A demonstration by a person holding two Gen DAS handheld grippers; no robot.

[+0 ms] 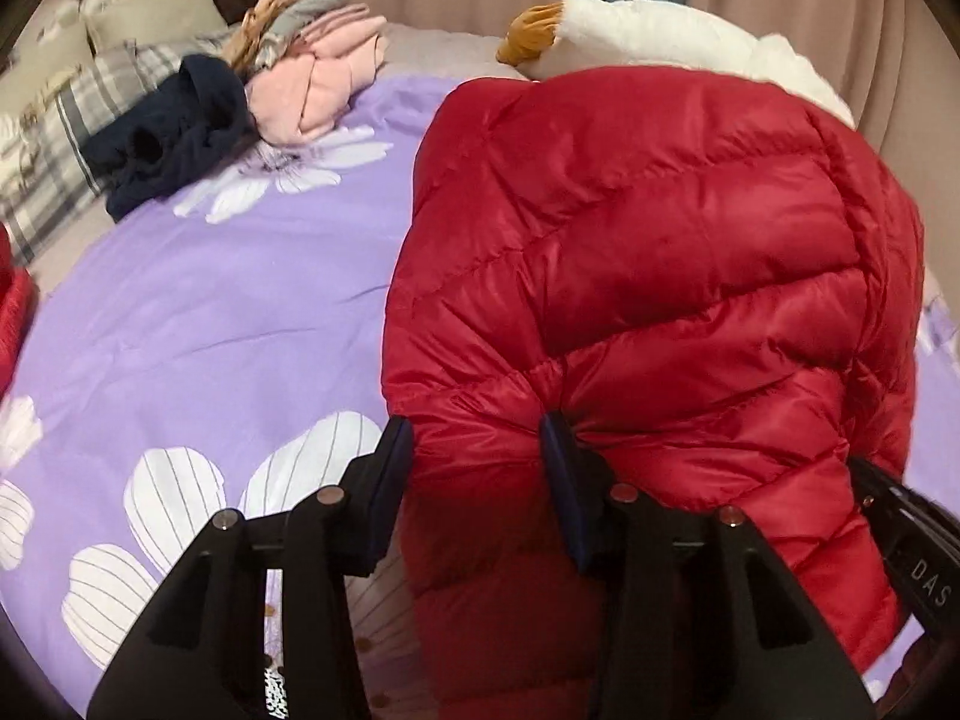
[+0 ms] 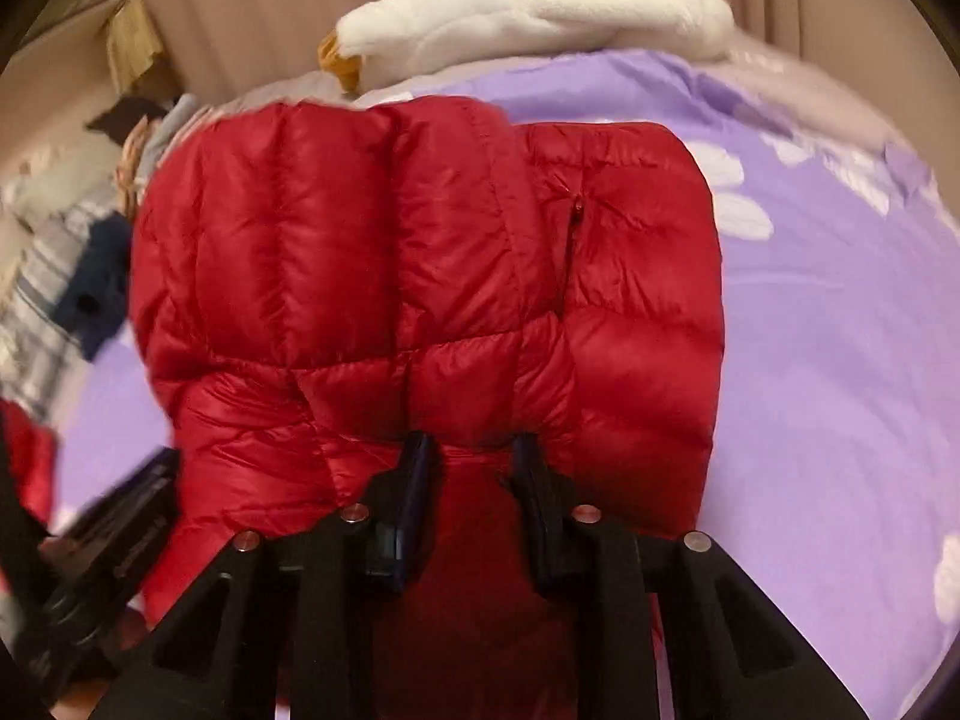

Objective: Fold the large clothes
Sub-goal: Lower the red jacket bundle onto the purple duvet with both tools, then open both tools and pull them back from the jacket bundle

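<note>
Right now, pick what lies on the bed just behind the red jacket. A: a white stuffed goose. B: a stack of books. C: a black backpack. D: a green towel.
A: a white stuffed goose with an orange beak lies on the bed just beyond the red jacket.

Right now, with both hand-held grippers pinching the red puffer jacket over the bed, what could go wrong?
1. The shiny red puffer jacket bunches between the left hand-held gripper fingers; slick fabric might slip out.
2. The right hand-held gripper pinches only a small pucker, so that side may drop.
3. The white plush toy lies just beyond the jacket and may get dragged.
</note>
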